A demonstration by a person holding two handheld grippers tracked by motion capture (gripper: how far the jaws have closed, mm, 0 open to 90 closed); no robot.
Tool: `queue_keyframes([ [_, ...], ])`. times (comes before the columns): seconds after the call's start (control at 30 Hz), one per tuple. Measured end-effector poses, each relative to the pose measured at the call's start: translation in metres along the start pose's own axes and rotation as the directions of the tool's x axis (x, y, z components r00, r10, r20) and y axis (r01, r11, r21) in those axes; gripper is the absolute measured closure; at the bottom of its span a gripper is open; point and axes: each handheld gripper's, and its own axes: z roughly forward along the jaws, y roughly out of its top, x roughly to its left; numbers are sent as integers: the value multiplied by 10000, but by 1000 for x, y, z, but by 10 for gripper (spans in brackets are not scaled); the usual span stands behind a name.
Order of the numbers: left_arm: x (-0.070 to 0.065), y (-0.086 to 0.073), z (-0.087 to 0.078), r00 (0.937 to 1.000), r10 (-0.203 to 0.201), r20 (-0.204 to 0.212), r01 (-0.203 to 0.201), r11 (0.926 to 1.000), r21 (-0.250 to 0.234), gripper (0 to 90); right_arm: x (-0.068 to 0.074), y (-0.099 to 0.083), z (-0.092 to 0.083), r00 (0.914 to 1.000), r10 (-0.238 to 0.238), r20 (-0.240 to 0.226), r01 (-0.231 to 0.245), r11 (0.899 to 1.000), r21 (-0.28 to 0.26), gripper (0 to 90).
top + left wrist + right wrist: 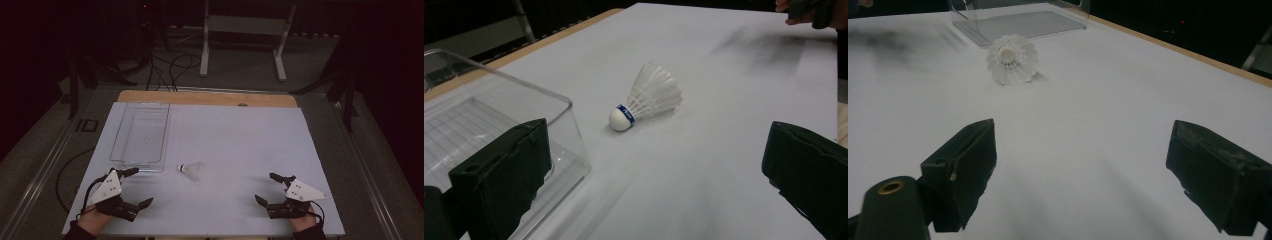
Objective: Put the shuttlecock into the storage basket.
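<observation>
Lab or recording studio, not home. Dark room, light falls on desk (240, 145) alone. Desk top covered by plain white sheet, bare wooden edge (200, 97) at far side. Grey carpet floor around. Black cables (170, 67) loop across floor behind desk. Black stand legs (85, 75) at left and right of desk, as of tripods. White metal frame (245, 30) stands at back. Small red indicator light (145, 6) glows in darkness behind.
</observation>
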Motion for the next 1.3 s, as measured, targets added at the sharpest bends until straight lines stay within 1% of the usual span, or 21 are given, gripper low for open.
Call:
queue_keyframes([
  [0.07, 0, 3, 1, 9998, 62, 169, -62, 10000, -3, 2, 0, 0, 0, 10000, 18, -26, -18, 10000, 6, 125],
  [0.1, 0, 5, 1, 9997, 172, 154, -173, 9998, 55, 2, 0, 0, 0, 10000, 18, -35, -18, 10000, 16, 125],
  [0.17, 0, 9, 2, 9991, 288, 307, -292, 9995, 108, 2, 0, 0, 0, 10000, 1, -14, 0, 10000, 38, 125],
  [0.23, 0, 14, 3, 9983, 483, 341, -491, 9985, 225, 2, 0, 0, 1, 10000, -7, -38, 7, 10000, 37, 125],
  [0.37, 2, 22, 4, 9967, 650, 485, -665, 9973, 296, 2, 1, 0, 1, 10000, -13, -40, 13, 10000, 59, 125],
  [0.4, 2, 24, 4, 9957, 759, 531, -779, 9962, 384, 2, 1, 0, 1, 10000, -41, -35, 42, 10000, 82, 125],
  [0.47, 3, 29, 5, 9937, 850, 724, -883, 9952, 429, 2, 1, 0, 2, 10000, -57, -61, 58, 9999, 109, 125],
  [0.53, 4, 32, 6, 9929, 892, 784, -931, 9945, 484, 2, 2, 0, 2, 9999, -140, -70, 141, 9998, 142, 125],
  [0.57, 4, 34, 6, 9911, 1010, 867, -1056, 9932, 499, 2, 2, 0, 2, 9998, -160, -77, 162, 9998, 148, 125],
  [0.6, 3, 37, 6, 9899, 1164, 806, -1209, 9912, 540, 2, 2, 0, 2, 9998, -168, -72, 169, 9997, 153, 125],
  [0.77, 4, 44, 7, 9860, 1355, 969, -1420, 9879, 629, 2, 3, 0, 2, 9998, -212, -66, 213, 9996, 161, 125],
  [0.83, 4, 47, 7, 9852, 1332, 1076, -1409, 9877, 677, 2, 4, 1, 2, 9997, -217, -74, 219, 9996, 186, 125],
  [0.9, 4, 50, 7, 9838, 1415, 1099, -1500, 9860, 731, 2, 4, 1, 3, 9996, -277, -100, 279, 9994, 196, 125],
  [0.97, 4, 52, 7, 9838, 1328, 1201, -1425, 9869, 763, 2, 4, 1, 3, 9994, -335, -119, 338, 9992, 228, 125],
  [1.03, 4, 55, 8, 9820, 1297, 1372, -1432, 9852, 943, 2, 5, 0, 3, 9994, -319, -141, 322, 9993, 208, 125],
  [1.1, 3, 57, 9, 9804, 1352, 1433, -1513, 9825, 1081, 2, 5, 1, 3, 9993, -353, -126, 356, 9991, 248, 125],
  [1.13, 3, 59, 10, 9796, 1261, 1562, -1452, 9824, 1176, 2, 5, 0, 3, 9994, -324, -120, 326, 9992, 210, 125],
  [1.2, 3, 61, 11, 9796, 1232, 1587, -1441, 9813, 1278, 2, 5, 1, 3, 9994, -324, -114, 326, 9993, 208, 125],
  [1.23, 3, 63, 12, 9794, 1210, 1616, -1444, 9793, 1421, 2, 5, 1, 3, 9994, -343, -98, 345, 9992, 206, 125],
  [1.3, 2, 65, 14, 9811, 1298, 1439, -1525, 9752, 1602, 2, 5, 1, 3, 9994, -337, -120, 339, 9992, 207, 125],
])
